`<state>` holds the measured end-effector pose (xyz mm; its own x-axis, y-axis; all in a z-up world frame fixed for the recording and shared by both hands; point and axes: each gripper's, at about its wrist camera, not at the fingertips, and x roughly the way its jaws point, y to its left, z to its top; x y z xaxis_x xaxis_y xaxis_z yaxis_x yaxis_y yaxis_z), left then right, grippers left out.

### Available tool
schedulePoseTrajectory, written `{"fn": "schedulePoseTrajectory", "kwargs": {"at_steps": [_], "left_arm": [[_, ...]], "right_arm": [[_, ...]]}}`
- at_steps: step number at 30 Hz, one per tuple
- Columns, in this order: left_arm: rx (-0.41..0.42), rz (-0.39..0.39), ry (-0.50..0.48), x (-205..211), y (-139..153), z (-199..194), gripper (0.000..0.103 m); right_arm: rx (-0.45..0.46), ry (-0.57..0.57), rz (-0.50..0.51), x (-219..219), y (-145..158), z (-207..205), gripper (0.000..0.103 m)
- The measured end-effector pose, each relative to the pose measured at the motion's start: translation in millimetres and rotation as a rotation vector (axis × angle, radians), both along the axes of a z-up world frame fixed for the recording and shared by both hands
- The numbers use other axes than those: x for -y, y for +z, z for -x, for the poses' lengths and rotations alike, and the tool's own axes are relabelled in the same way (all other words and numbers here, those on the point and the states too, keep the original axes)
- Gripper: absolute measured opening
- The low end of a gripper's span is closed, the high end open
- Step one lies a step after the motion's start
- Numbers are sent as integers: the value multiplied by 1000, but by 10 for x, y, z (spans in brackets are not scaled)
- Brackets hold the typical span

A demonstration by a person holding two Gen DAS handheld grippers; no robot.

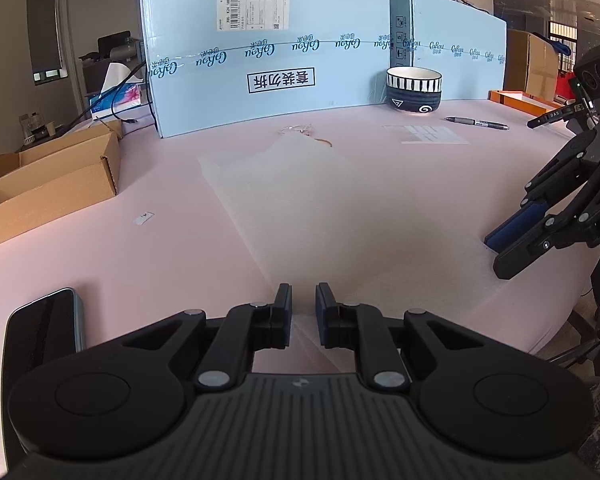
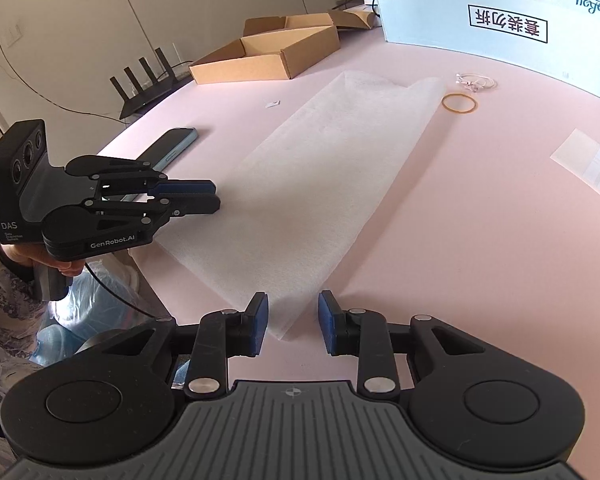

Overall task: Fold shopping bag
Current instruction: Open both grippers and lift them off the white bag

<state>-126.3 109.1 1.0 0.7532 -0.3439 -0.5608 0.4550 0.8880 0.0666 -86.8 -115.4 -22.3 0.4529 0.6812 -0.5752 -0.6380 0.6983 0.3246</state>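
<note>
A: Start at your left. What lies beside the left tool (image 1: 303, 300)?

B: A phone (image 1: 44, 328) lies flat on the pink surface (image 1: 100, 248), just left of that tool. Further left and ahead sits an open carton (image 1: 56, 176) at the surface's edge.

A: And the tool itself?

B: Your left tool is released; its blue pads (image 1: 286, 312) stand a little apart with a narrow gap, and nothing is pinched. The near edge of the bag (image 1: 300, 208) lies right under and between them.

A: Where does the bag run?

B: The white, thin bag lies flat on the surface, stretching ahead of the left tool as a long strip. From the right wrist view the same bag (image 2: 324, 184) runs away from your right tool (image 2: 292, 316), with its near corner just between the pads.

A: State of the right tool?

B: Released too. Its pads (image 2: 260, 320) are clearly apart, one to each side of the bag's corner, gripping nothing. In the left view it (image 1: 496, 248) hovers at the bag's right edge.

A: What's beyond the bag?

B: Past its far end lie a rubber band (image 2: 459, 103) and a small coil of white cord (image 2: 476, 81), near each other. Behind them stands a blue box (image 1: 260, 52). Further right, ahead of your right tool, sit a striped bowl (image 1: 414, 89) and a pen (image 1: 476, 122).
</note>
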Motion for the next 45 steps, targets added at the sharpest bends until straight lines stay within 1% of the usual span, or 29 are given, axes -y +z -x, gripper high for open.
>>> {"fn": "schedulePoseTrajectory", "kwargs": {"at_steps": [3,5,7,9,10,11,13,14,15,16,17,19,21,22,24,25,26,27,28,30,32,33,34,35,37,38,41,43,45], "left_arm": [[70,21,-14,16,126,53,12],[107,36,-43,72,203,-36,13],[150,-3,-44,172,260,-283,13],[190,-57,-30,263,296,-570,13],[188,-72,-9,278,295,-730,13],[155,-76,10,286,280,-954,13],[68,-55,34,271,204,-1333,13],[9,-55,49,270,127,-1508,13],[-32,-77,66,273,32,-1638,14],[-32,-90,76,265,-25,-1680,14],[-3,-92,73,247,-51,-1685,16],[-9,-77,89,215,-32,-1694,15],[-1,-56,87,190,2,-1663,15],[17,-36,82,169,49,-1596,15],[50,-5,72,131,156,-1404,16],[65,22,52,94,225,-1237,19],[69,44,36,61,269,-1093,28],[72,66,20,28,309,-948,39],[70,80,-1,-3,321,-789,41],[63,108,-41,-61,342,-477,41],[35,129,-71,-79,315,-244,41],[22,139,-91,-78,300,-201,41],[11,146,-109,-74,283,-162,41],[1,143,-117,-51,254,-143,40],[-8,132,-132,1,212,-119,39],[-15,127,-145,31,192,-120,37],[-37,113,-183,122,133,-123,34],[-61,95,-203,166,96,-134,32],[-72,78,-208,189,64,-141,31]], "right_arm": [[113,-14,-63,48,211,-44,26],[178,-42,-89,35,321,-192,26],[185,-51,-98,1,313,-346,26],[140,-40,-114,-65,224,-530,25],[117,-38,-113,-116,159,-611,24],[94,-37,-111,-172,89,-694,23],[51,-37,-110,-216,-27,-791,23],[30,-37,-109,-234,-84,-835,23],[19,-40,-104,-218,-111,-830,23],[10,-46,-102,-181,-134,-828,20],[2,-53,-101,-140,-158,-828,17],[-18,-66,-107,-61,-183,-825,17],[-14,-81,-112,-17,-140,-772,19],[23,-81,-132,26,-87,-689,19],[129,-79,-136,83,25,-500,28],[233,-90,-97,103,102,-338,46],[357,-94,-37,117,170,-147,57],[459,-79,28,120,206,22,57],[555,-60,94,122,236,185,57],[665,-8,203,111,242,395,57],[817,92,360,67,156,635,57],[894,143,440,40,95,741,57],[951,203,521,9,22,823,57],[1002,267,602,-24,-54,899,57],[1045,380,714,-54,-165,986,57],[1083,436,775,-65,-235,1022,57],[1156,582,958,-90,-423,1042,57],[1200,664,1033,-111,-514,1024,57],[1252,716,1065,-138,-574,1010,57]]}}
